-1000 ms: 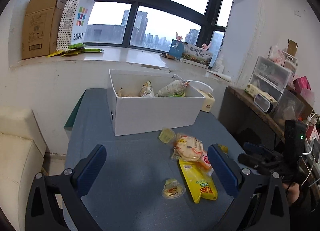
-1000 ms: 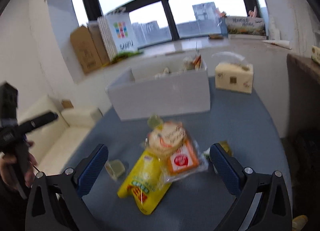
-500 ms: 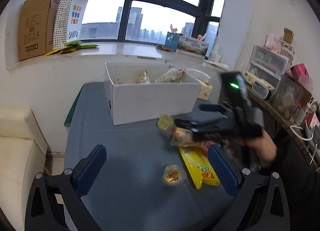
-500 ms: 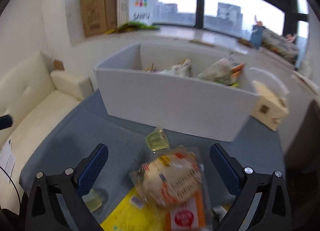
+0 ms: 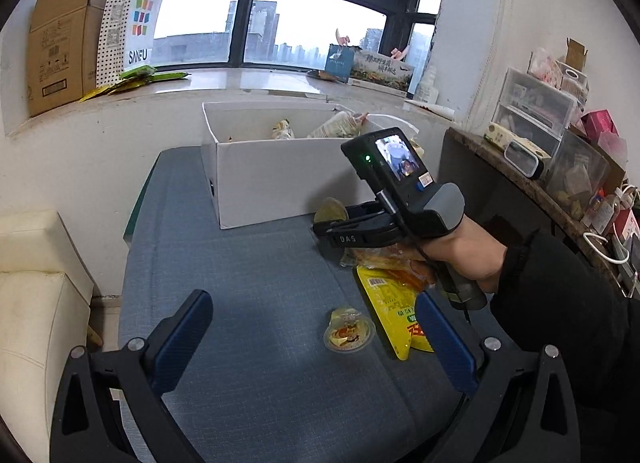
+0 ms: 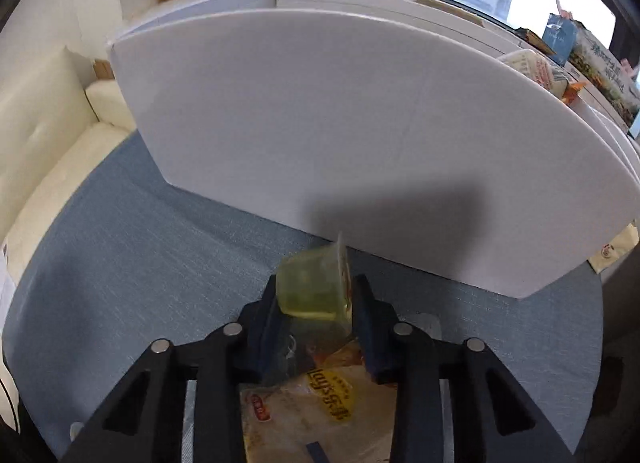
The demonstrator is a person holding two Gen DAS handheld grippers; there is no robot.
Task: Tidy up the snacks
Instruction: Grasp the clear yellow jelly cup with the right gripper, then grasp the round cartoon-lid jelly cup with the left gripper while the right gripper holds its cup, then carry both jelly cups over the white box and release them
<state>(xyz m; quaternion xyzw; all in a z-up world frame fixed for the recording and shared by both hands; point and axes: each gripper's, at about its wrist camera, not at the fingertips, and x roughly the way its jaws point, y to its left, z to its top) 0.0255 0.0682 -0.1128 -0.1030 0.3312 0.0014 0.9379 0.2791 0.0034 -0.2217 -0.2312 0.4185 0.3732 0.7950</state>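
My right gripper [image 6: 316, 303] is shut on a green jelly cup [image 6: 316, 287], tilted on its side just above the blue table, in front of the white box [image 6: 360, 135]. In the left wrist view the right gripper [image 5: 332, 227] holds the cup [image 5: 330, 211] near the box front [image 5: 280, 187]. The box holds several snack packs [image 5: 336, 125]. My left gripper [image 5: 312, 339] is open and empty above the table's near part. An orange jelly cup [image 5: 348, 335], a yellow bag [image 5: 394, 303] and a round cracker pack [image 6: 320, 395] lie on the table.
A cream sofa [image 5: 36, 303] stands left of the table. A cluttered shelf with plastic drawers [image 5: 532, 107] is on the right. A cardboard box [image 5: 60, 47] and a paper bag [image 5: 132, 27] stand on the windowsill.
My right gripper moved forward over the snacks, closed on the green jelly cup and lifted it. My left gripper stayed open and nearly still.
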